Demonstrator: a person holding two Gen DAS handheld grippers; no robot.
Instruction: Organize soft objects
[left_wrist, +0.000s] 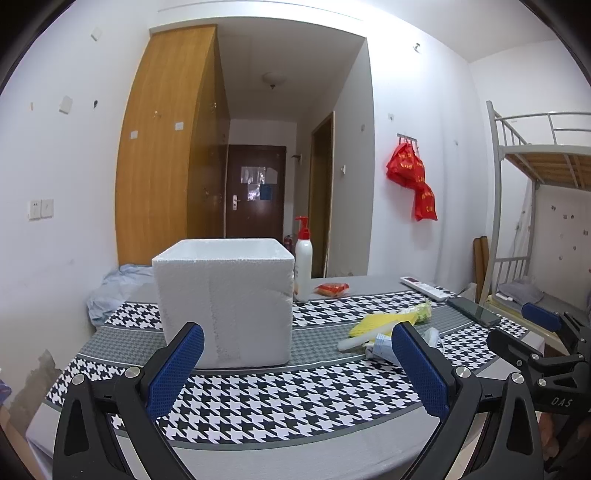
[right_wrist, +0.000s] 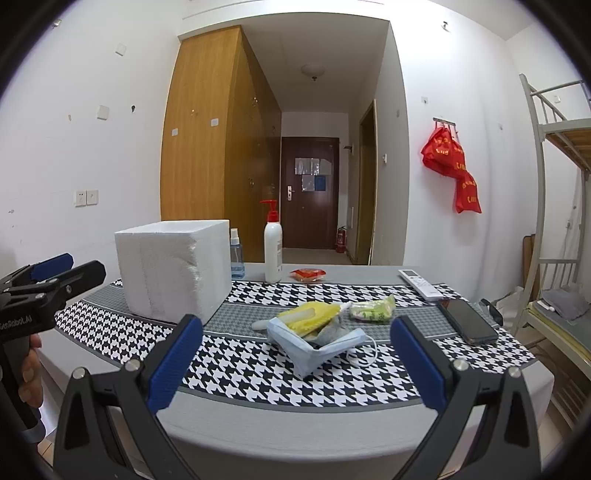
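hovering | left tool (left_wrist: 297, 363) wide open, empty | right tool (right_wrist: 295, 354) wide open, empty, before face mask (right_wrist: 317, 347)

2 low wrist views across the same table (left_wrist: 258, 435), doorward.

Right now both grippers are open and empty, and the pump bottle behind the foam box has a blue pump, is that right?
Not quite: the pump bottle has a red pump, clear in the right wrist view. The rest holds: it stands behind the foam box, and the left gripper and right gripper are open and empty.
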